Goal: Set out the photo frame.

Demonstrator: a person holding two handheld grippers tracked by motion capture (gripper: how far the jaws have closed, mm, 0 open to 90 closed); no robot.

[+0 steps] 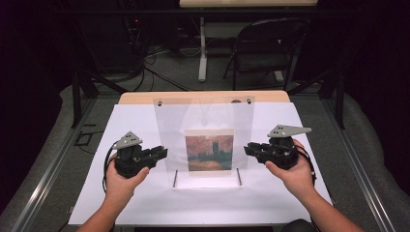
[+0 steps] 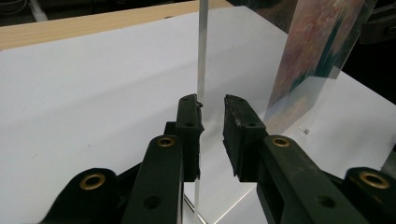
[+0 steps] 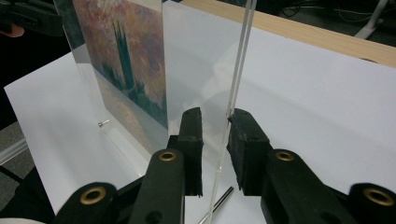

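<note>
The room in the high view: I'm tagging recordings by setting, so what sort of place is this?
Probably a lab or recording workspace: dark curtains around the table, loose cables on the floor, a folding chair behind.

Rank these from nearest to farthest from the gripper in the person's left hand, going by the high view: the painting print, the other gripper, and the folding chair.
From the left gripper:
1. Painting print, just to its right inside the clear panel.
2. Right gripper, across the panel on the far side of the print.
3. Folding chair, far behind the table, toward the right.
</note>
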